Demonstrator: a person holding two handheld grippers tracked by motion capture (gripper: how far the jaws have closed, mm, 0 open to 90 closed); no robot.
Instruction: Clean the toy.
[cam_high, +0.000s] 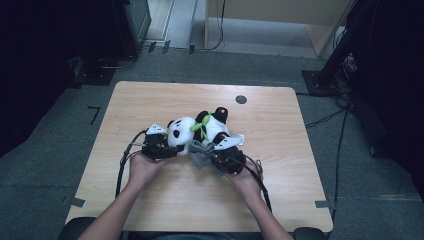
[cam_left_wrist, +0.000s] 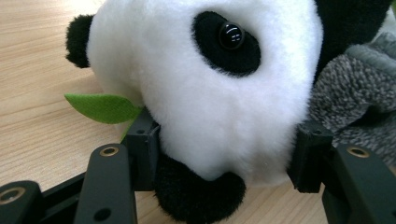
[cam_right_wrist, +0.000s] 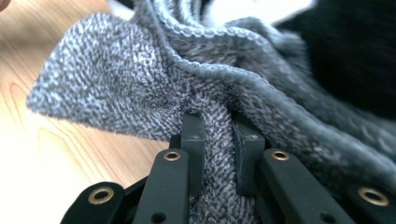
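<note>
Your panda (cam_high: 187, 131) lies on its side near the table's middle, white head toward your left, black limbs to the right, a green leaf (cam_left_wrist: 102, 108) at its mouth. Your grey cloth (cam_right_wrist: 140, 84) lies bunched against its near side, touching it.

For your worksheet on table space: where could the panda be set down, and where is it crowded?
Bare wood lies left of the left gripper, right of the right gripper, and behind the panda toward the dark disc. The middle, with the grey cloth, is crowded.
</note>
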